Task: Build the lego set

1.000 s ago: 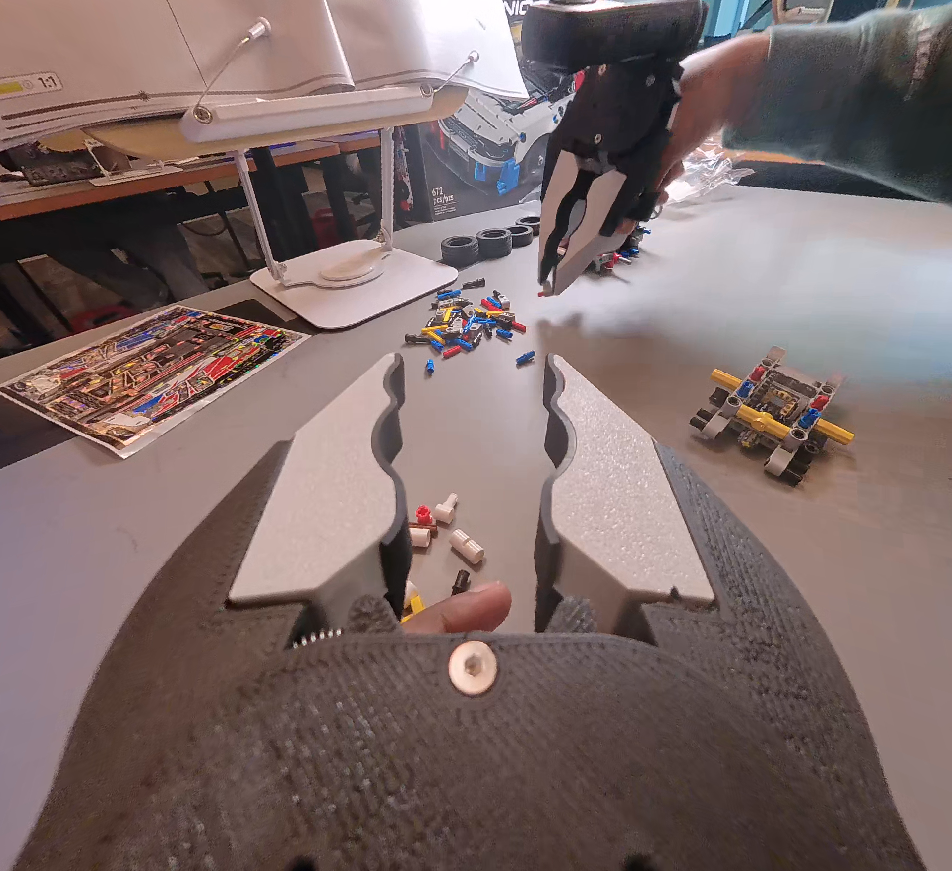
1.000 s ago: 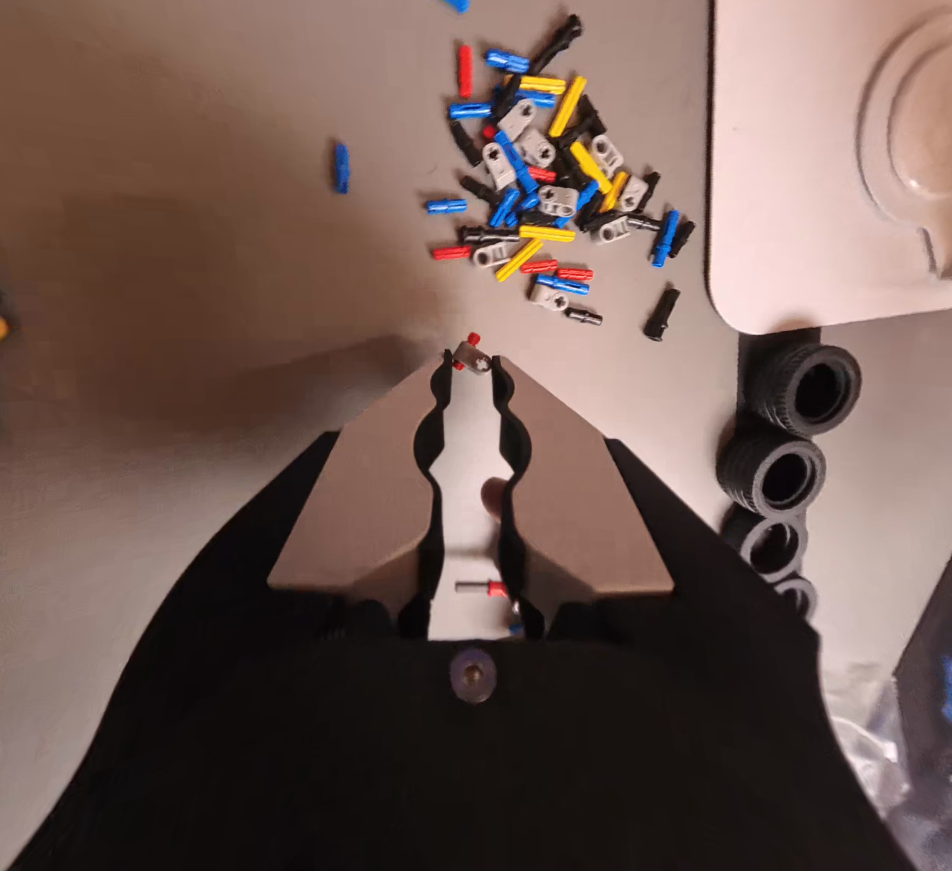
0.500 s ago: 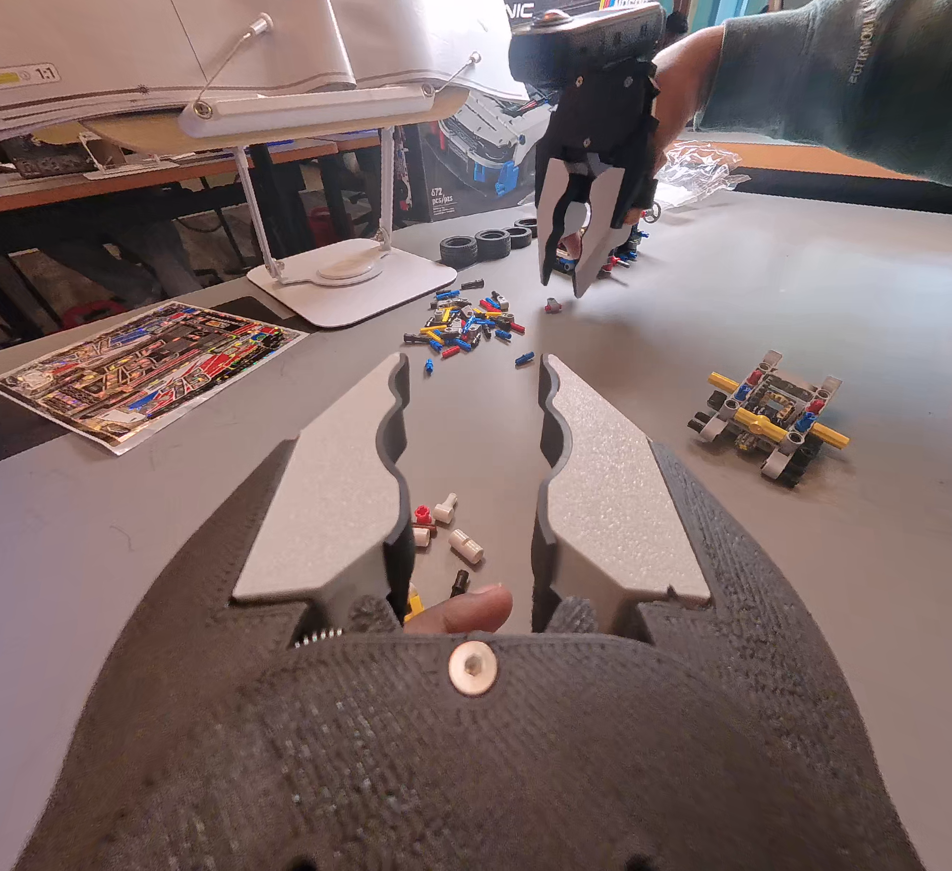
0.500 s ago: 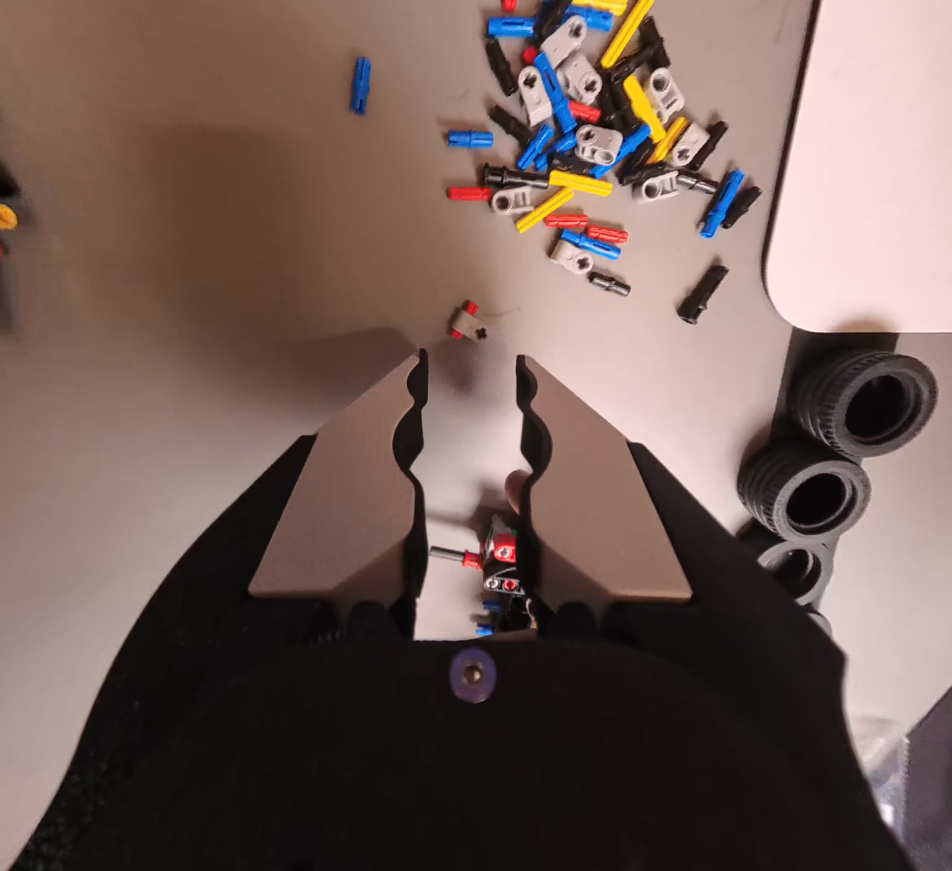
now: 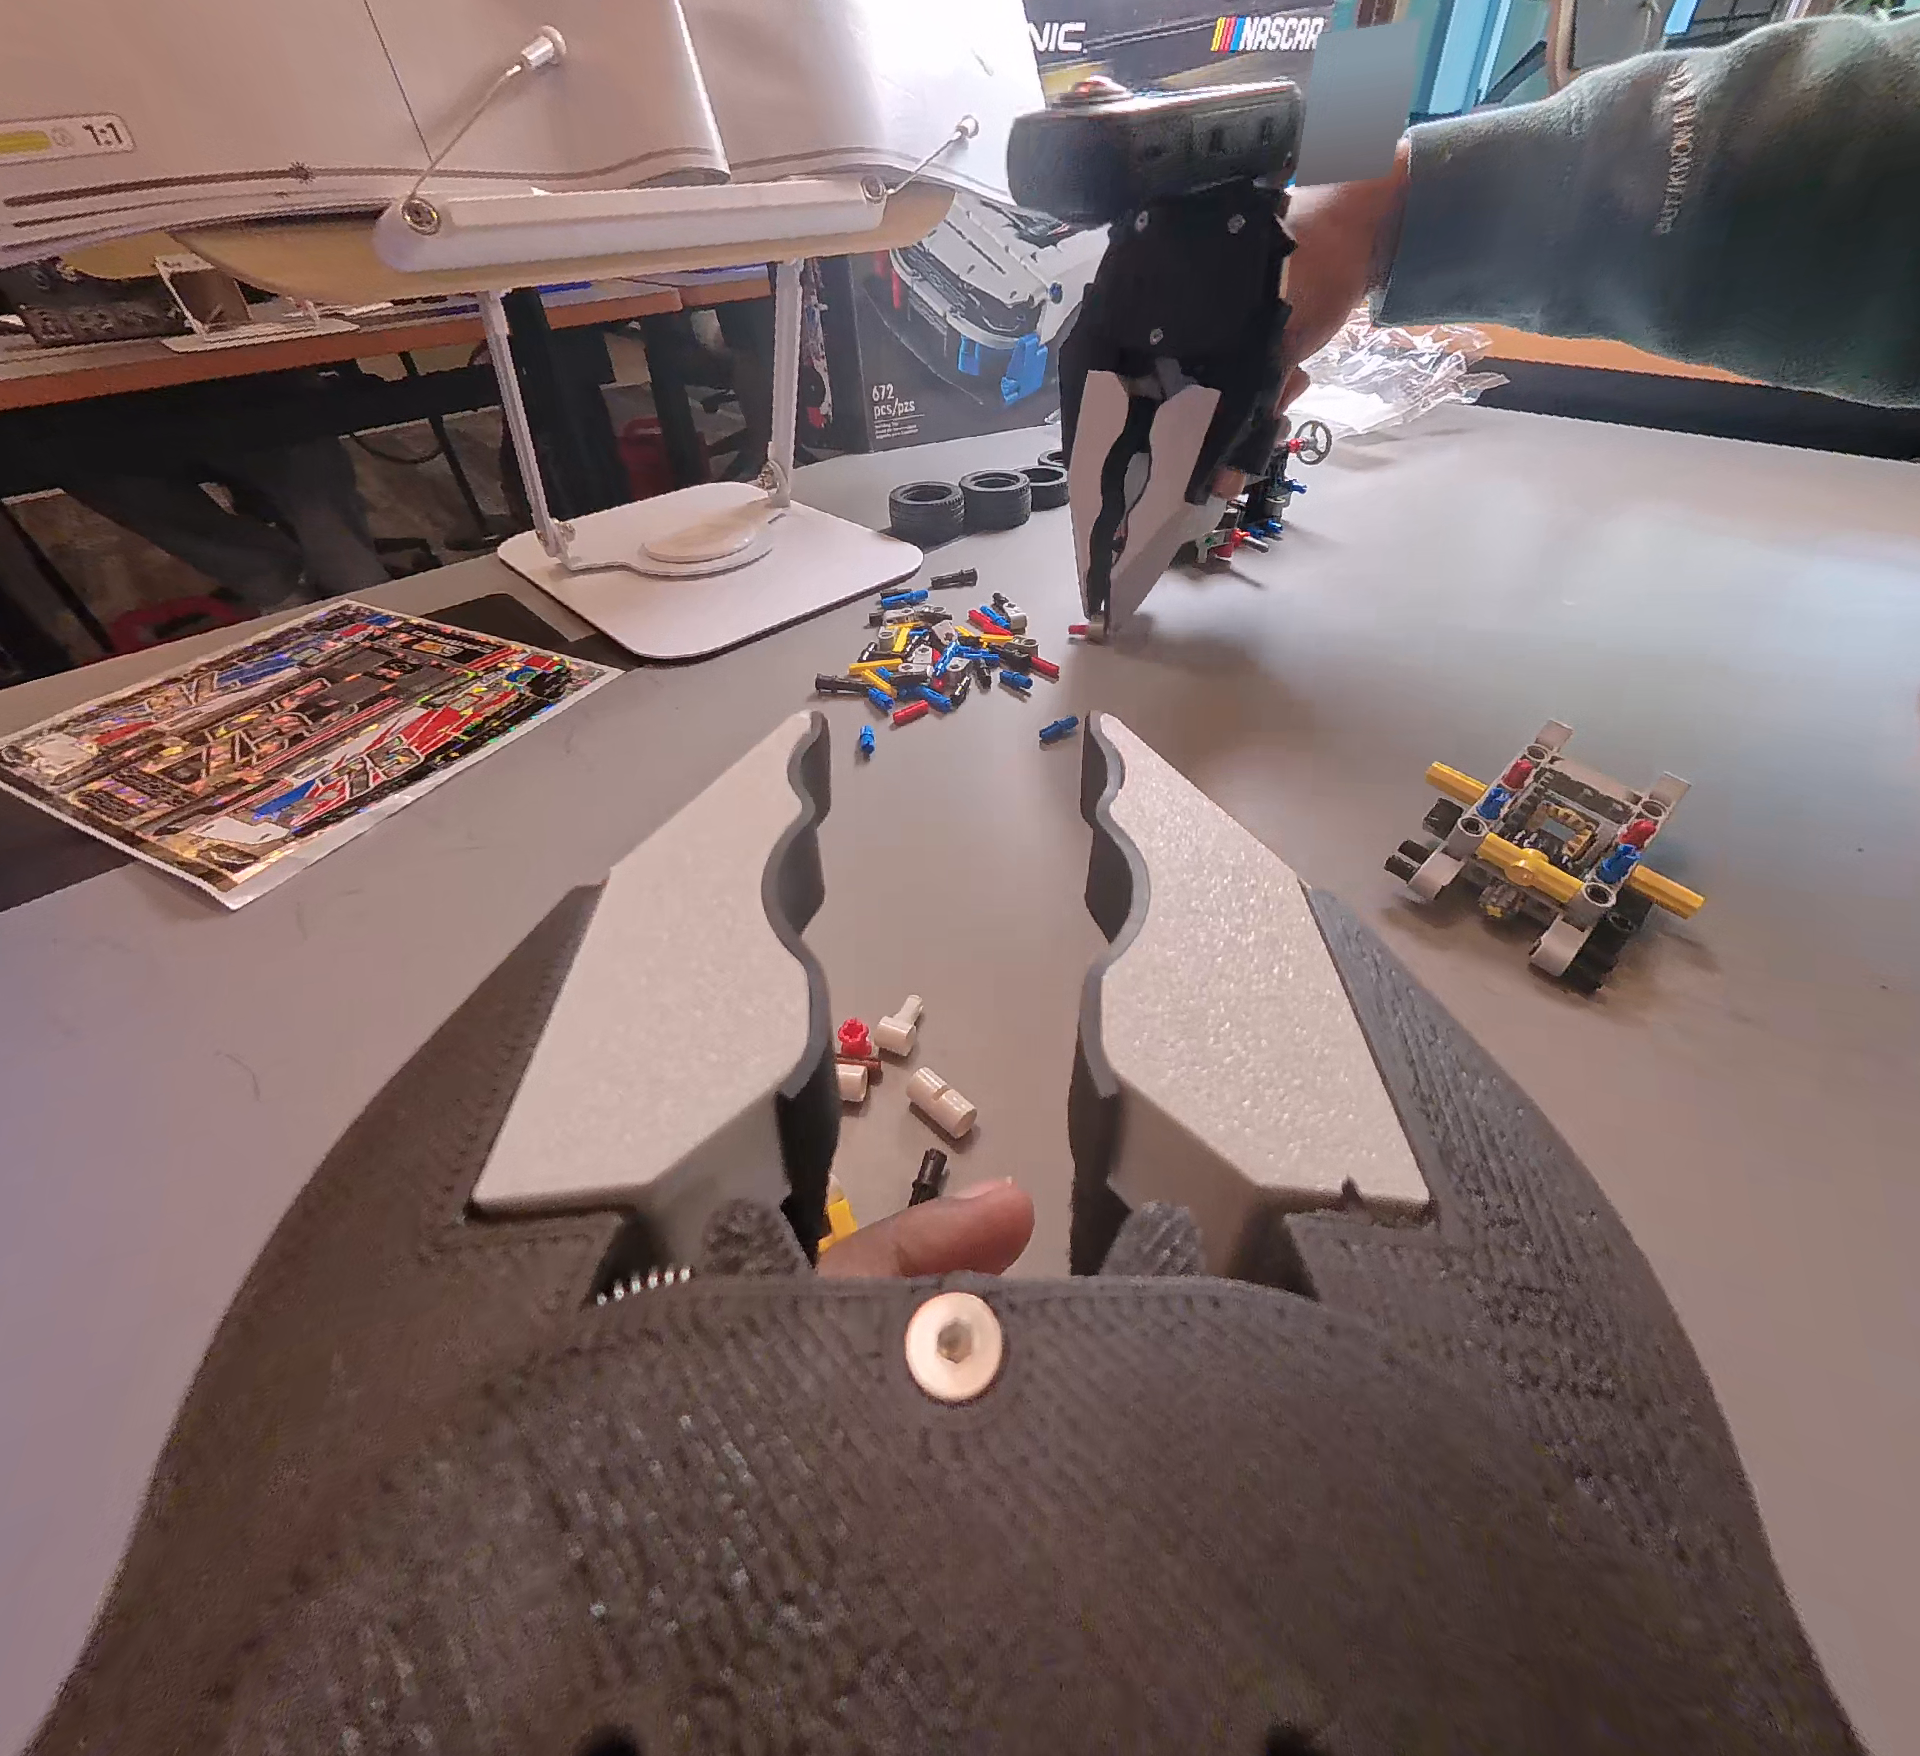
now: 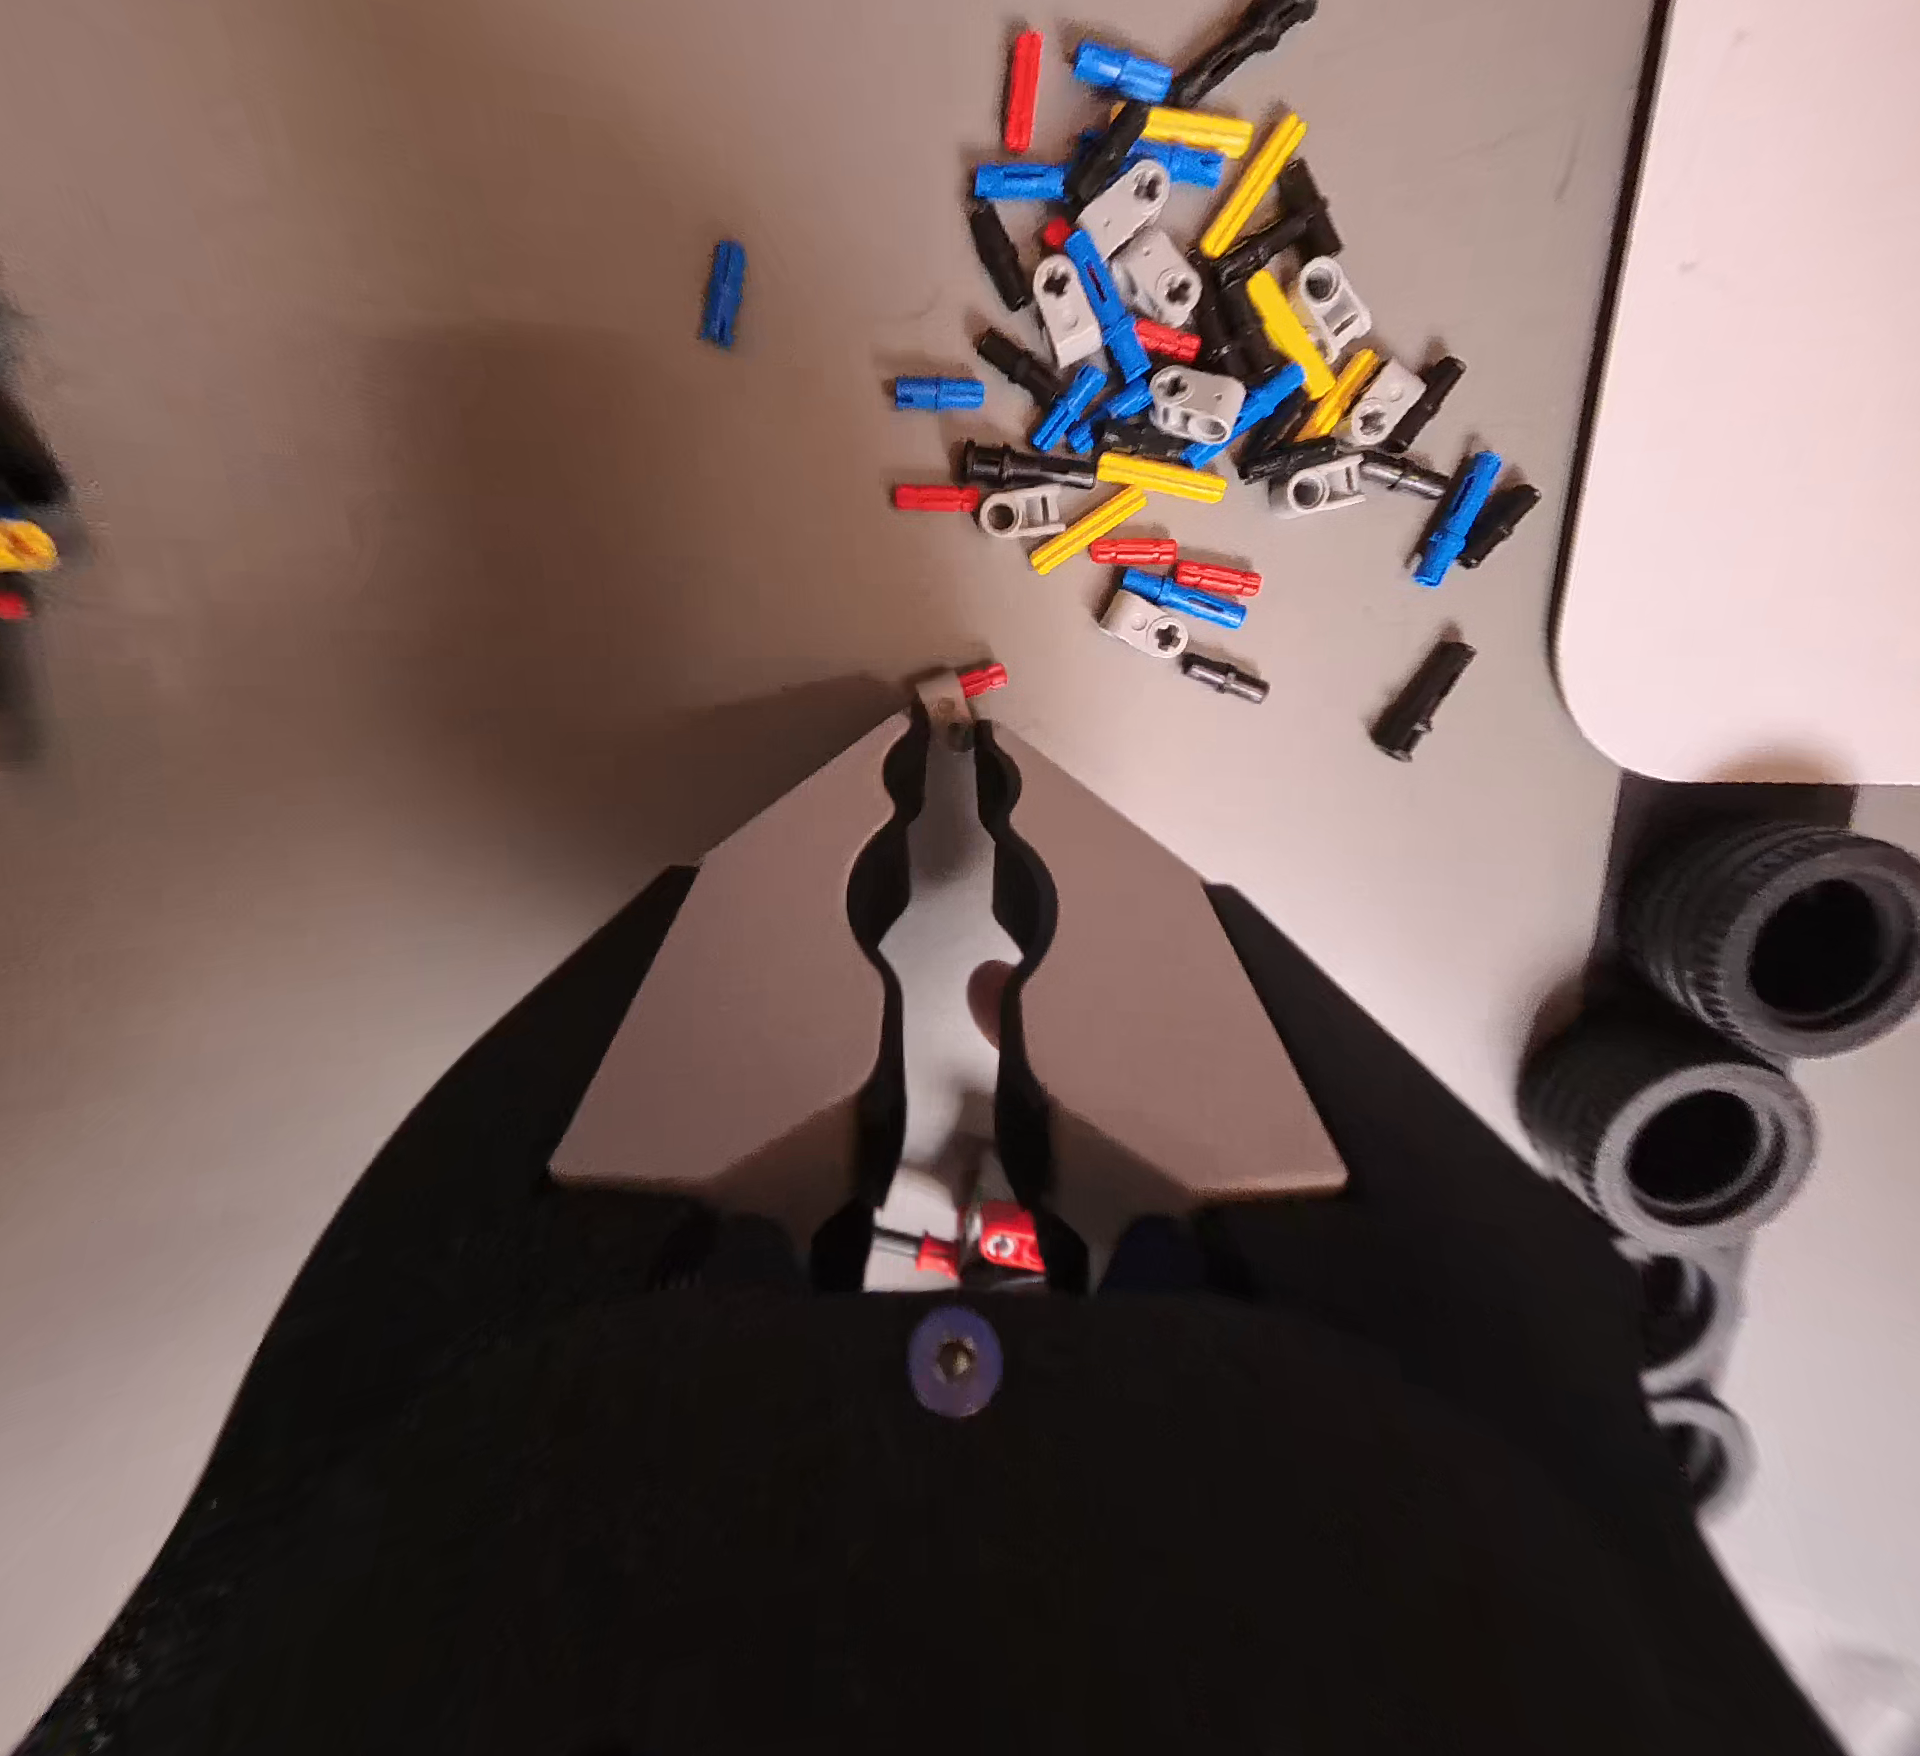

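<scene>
1. The small grey connector with a red pin [image 6: 954, 694] looked light, rigid and slick, liable to twist or pop free; its flat grey sides seemed the best hold.
2. The right tool [image 6: 948, 732] was nearly closed, pinching that connector at its very tips, low over the table [image 6: 416, 148] beside the loose pile of pins [image 6: 1195, 356].
3. The left tool [image 5: 956, 771] stood spread and empty (well apart from the chassis [image 5: 1538, 849]).

Both views are bright and wide-angle, bent at the edges — the right wrist view is softly blurred, with a broad shadow on the table [image 6: 312, 148].
</scene>
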Available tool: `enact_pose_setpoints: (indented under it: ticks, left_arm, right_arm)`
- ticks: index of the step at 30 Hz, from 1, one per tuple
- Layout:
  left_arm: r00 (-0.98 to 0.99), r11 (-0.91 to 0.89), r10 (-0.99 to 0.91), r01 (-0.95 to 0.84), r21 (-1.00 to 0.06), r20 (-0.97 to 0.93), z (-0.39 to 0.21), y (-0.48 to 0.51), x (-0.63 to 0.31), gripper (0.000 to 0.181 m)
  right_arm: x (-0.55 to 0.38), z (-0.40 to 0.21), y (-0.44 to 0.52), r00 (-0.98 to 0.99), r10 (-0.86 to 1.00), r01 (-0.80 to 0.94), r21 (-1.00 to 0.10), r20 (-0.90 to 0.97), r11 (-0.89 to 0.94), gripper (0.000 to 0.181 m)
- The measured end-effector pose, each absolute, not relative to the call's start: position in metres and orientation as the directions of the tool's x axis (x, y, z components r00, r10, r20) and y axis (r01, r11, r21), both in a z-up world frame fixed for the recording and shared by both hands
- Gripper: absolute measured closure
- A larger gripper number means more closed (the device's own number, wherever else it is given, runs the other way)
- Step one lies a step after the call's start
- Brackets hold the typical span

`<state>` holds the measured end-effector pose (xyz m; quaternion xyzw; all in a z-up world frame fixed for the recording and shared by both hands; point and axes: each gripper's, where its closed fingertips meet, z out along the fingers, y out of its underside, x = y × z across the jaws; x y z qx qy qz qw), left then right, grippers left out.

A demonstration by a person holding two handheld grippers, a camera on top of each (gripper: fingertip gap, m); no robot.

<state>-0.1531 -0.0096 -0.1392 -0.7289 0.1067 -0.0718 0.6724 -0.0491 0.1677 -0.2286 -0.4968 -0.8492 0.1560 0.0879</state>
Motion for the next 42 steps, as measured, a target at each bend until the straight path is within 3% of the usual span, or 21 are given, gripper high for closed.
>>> enact_pose_setpoints:
  ticks: [6, 9, 12, 14, 25, 29, 33, 37, 42]
  left_arm:
    - [0.966, -0.077, -0.254, -0.06, -0.995, -0.038, -0.14, -0.009, -0.153, 0.136]
    - [0.967, -0.079, -0.253, -0.053, -0.995, -0.032, -0.14, -0.009, -0.153, 0.136]
    - [0.968, -0.079, -0.251, -0.047, -0.996, -0.025, -0.14, -0.009, -0.154, 0.137]
    - [0.968, -0.08, -0.25, -0.042, -0.996, -0.021, -0.14, -0.009, -0.155, 0.138]
    - [0.968, -0.081, -0.25, -0.042, -0.996, -0.021, -0.14, -0.009, -0.155, 0.139]
    - [0.968, -0.078, -0.25, -0.043, -0.996, -0.022, -0.139, -0.009, -0.155, 0.139]
    - [0.967, -0.075, -0.254, -0.052, -0.996, -0.031, -0.139, -0.01, -0.153, 0.139]
    - [0.96, -0.071, -0.269, -0.098, -0.993, -0.076, -0.14, -0.01, -0.147, 0.139]
    - [0.962, -0.066, -0.255, -0.114, -0.991, -0.094, -0.14, -0.01, -0.146, 0.134]
  right_arm:
    - [-0.061, -0.219, 0.163, -0.333, 0.928, 0.858, -0.461, -0.166, 0.225, 0.174]
    - [-0.065, -0.215, 0.163, -0.212, 0.936, 0.888, -0.456, -0.281, 0.064, 0.174]
    - [-0.085, -0.19, 0.143, -0.044, 0.796, 0.84, -0.454, -0.604, -0.298, 0.174]
    - [-0.099, -0.179, 0.144, 0.032, 0.721, 0.765, -0.447, -0.692, -0.463, 0.174]
    - [-0.096, -0.161, 0.112, -0.022, 0.565, 0.664, -0.434, -0.825, -0.609, 0.173]
    - [-0.076, -0.143, 0.101, -0.122, 0.668, 0.608, -0.587, -0.734, -0.534, 0.173]
    - [-0.024, -0.155, 0.076, -0.209, 0.856, 0.665, -0.711, -0.473, -0.23, 0.173]
    - [0.046, -0.194, 0.053, -0.302, 0.932, 0.772, -0.625, -0.202, 0.115, 0.173]
    - [0.084, -0.228, 0.044, -0.29, 0.957, 0.838, -0.49, -0.027, 0.24, 0.173]
